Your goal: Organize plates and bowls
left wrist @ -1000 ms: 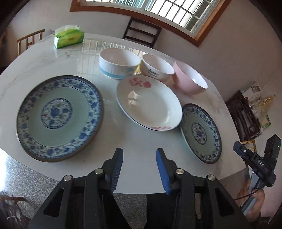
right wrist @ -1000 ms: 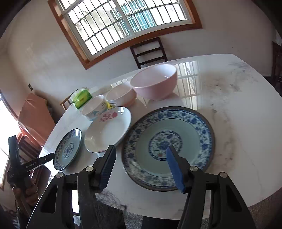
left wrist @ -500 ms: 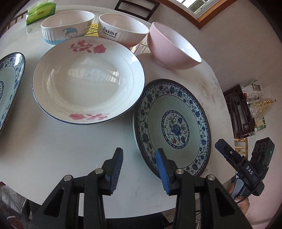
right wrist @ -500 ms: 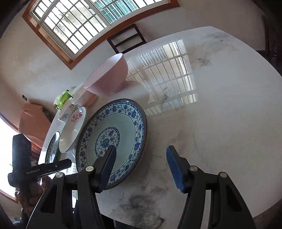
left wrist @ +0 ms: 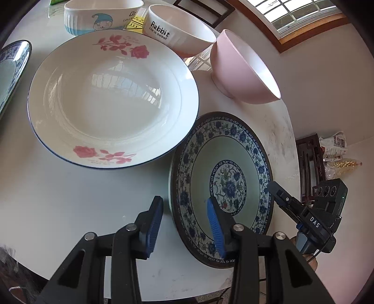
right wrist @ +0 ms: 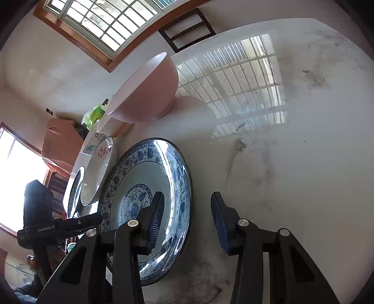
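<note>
**Claws at the rims of two blue-patterned plates**

Plates and bowls sit spread over the white marble desk (left wrist: 70, 198). My left claw (left wrist: 184, 224) straddles the near rim of the small round blue-and-white floral plate (left wrist: 224, 187): one blue pad hangs over the plate's inside, the other over bare desk beside it, and I see a gap on each side, so it is spread and pinching nothing. Just beside that plate lies the white deep plate with pink roses (left wrist: 112, 98), their rims touching or overlapping. Behind stand a white ribbed bowl with a cartoon figure (left wrist: 100, 16), a white bowl lettered "Rabbit" (left wrist: 180, 32) and a plain pink ceramic bowl (left wrist: 243, 72).

My right claw (right wrist: 187, 217) has just been closing around the right rim of the large blue-and-white floral plate (right wrist: 145, 187). Its pads stand either side of the rim without pressing.
</note>
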The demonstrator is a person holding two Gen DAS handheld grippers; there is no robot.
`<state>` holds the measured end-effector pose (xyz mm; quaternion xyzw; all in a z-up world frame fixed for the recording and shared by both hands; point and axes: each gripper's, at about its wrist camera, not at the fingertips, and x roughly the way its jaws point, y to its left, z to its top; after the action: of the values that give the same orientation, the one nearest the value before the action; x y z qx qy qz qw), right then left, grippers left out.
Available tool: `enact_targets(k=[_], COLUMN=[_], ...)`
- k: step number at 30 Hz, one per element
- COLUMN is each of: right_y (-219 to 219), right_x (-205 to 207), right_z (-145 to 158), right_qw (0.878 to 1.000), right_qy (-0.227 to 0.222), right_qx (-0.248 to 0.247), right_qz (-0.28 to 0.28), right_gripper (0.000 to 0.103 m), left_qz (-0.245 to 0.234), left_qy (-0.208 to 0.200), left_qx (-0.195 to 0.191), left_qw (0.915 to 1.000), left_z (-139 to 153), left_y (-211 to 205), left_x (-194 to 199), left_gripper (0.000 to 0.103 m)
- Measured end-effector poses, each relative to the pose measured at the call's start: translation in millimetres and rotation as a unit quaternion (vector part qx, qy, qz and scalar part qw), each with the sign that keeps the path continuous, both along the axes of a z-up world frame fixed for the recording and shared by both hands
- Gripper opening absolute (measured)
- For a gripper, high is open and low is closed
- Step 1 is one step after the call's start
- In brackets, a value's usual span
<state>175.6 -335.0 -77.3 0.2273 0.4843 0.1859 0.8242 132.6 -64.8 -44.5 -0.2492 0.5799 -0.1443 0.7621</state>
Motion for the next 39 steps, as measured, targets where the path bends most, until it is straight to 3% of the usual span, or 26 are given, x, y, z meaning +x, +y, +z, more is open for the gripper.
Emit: enact_targets(k=[2, 3, 5, 7, 9, 11, 17, 25, 39], right_y=[3.8, 7.1, 15.4, 18.6, 9.2, 2.6, 0.1, 7.0, 47.0], right_x=[6.0, 7.9, 9.9, 9.6, 10.2, 5.3, -29.5, -76.2, -98.8], right_z=[-0.7, -1.1, -0.9, 0.8, 0.3, 1.0, 2.0, 0.2, 12.4], right_qw=[1.0, 0.999, 0.999, 0.998, 0.999, 0.999, 1.0, 0.999, 0.999], right_qy=[0.005, 0.007, 0.007, 0.005, 0.011, 0.011, 0.005, 0.002, -0.018], right_qx=[0.005, 0.004, -0.01, -0.041, -0.033, -0.031, -0.026, 0.016, 0.035], right_qz=[0.022, 0.031, 0.045, 0.047, 0.035, 0.023, 0.0, -0.032, -0.01], right_gripper=[0.038, 0.036, 0.027, 0.018, 0.015, 0.015, 0.015, 0.014, 0.014], left_qz=[-0.022, -0.033, -0.052, -0.06, -0.062, -0.069, -0.074, -0.063, -0.02], left_qy=[-0.007, -0.015, -0.03, -0.031, -0.029, -0.037, -0.04, -0.076, -0.112], left_qx=[0.008, 0.029, 0.077, 0.064, 0.056, 0.072, 0.075, 0.094, 0.105], left_qw=[0.9997, 0.9989, 0.9952, 0.9956, 0.9961, 0.9943, 0.9937, 0.9906, 0.988], left_z=[1.7, 3.2, 5.8, 4.0, 1.0, 3.0, 5.2, 22.5, 37.2], left_y=[-5.8, -11.0, -18.9, -17.9, -19.2, -24.0, -25.1, -17.4, 11.0], left_x=[0.6, 0.9, -0.6, -2.1, -3.9, -7.3, -18.1, -37.7, -46.5], left_gripper=[0.038, 0.037, 0.026, 0.019, 0.018, 0.019, 0.019, 0.019, 0.018])
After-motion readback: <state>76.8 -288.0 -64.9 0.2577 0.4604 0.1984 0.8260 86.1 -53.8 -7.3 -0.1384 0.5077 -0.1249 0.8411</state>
